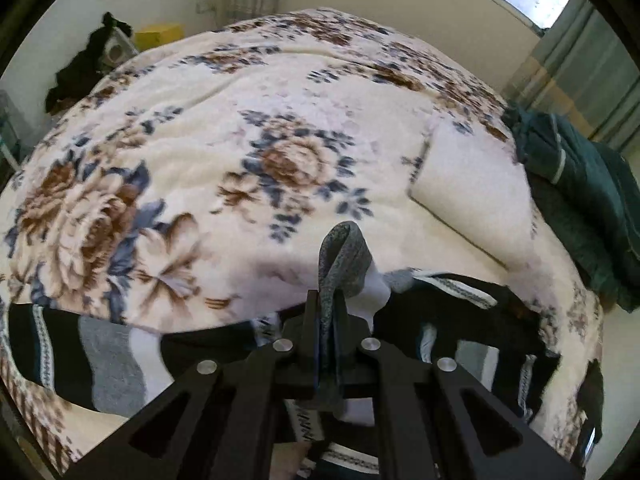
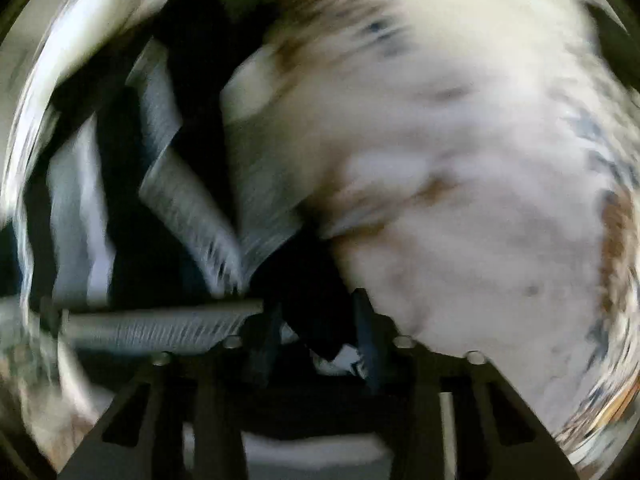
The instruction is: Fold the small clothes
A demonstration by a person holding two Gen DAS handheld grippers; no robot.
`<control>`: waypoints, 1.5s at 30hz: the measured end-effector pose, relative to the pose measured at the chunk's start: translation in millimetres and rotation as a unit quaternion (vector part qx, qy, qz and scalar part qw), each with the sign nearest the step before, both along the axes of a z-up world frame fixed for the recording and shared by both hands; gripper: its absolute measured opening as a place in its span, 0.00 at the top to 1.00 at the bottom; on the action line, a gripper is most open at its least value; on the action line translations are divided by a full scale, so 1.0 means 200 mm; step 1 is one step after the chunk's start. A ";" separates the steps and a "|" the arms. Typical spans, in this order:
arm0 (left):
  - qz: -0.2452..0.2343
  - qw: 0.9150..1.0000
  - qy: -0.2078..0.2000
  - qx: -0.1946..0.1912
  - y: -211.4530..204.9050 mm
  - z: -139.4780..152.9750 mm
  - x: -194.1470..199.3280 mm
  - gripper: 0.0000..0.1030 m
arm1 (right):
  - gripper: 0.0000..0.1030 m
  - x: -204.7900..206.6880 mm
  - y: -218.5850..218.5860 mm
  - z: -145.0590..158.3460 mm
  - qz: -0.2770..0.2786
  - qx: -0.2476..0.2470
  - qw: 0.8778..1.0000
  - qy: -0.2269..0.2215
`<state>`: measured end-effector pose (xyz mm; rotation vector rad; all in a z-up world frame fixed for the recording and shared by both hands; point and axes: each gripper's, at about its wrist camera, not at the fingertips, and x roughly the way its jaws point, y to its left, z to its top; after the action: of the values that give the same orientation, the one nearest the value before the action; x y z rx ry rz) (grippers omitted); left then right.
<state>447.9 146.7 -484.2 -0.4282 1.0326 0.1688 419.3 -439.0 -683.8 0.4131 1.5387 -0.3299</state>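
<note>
Grey cuff fabric of the striped garment (image 1: 100, 356) sits pinched in the left gripper (image 1: 328, 320) above the floral blanket (image 1: 240, 140), seen sharply from the left wrist only. Heavy blur smears the right wrist view; the right gripper (image 2: 320, 328) has dark cloth between its fingers, but its grip cannot be judged.

Left wrist view looking forward, low across the bed (image 1: 248, 92) toward a window wall; right wrist view blurred, pressed close; sharing floral blanket (image 2: 460, 140) and striped garment (image 1: 100, 356).
</note>
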 end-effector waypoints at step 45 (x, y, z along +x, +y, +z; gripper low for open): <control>-0.013 0.997 0.069 0.026 0.05 -0.33 -0.14 0.88 | 0.41 0.70 -0.32 0.24 -0.052 0.075 0.993 -0.071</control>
<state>420.7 156.2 -549.3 -0.3584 1.1670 0.2033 558.8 -502.6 -636.2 0.6245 1.4098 -0.2603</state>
